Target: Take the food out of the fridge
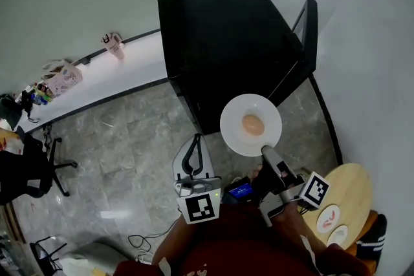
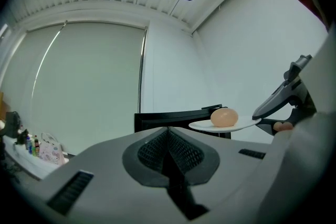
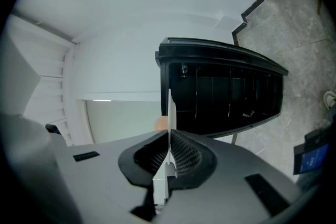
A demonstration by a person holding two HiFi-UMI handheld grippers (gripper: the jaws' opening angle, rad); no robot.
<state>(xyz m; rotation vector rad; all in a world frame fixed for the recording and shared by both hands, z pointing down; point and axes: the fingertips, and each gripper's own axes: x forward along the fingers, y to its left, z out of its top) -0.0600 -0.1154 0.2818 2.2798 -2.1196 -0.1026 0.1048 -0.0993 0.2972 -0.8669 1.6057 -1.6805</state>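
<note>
While the left gripper sits idle, its jaws pressed together on nothing, the right gripper pinches the rim of the white plate. The plate is kept level, presumably so the round tan food cannot roll. Beyond stands the black fridge, door open; the food is judged already out.

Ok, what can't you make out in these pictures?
- Fridge interior, right gripper view: too dark to show any remaining food.
- Round tan food, same view: mostly hidden behind the edge-on plate.
- Counter items, head view: too small to identify.
</note>
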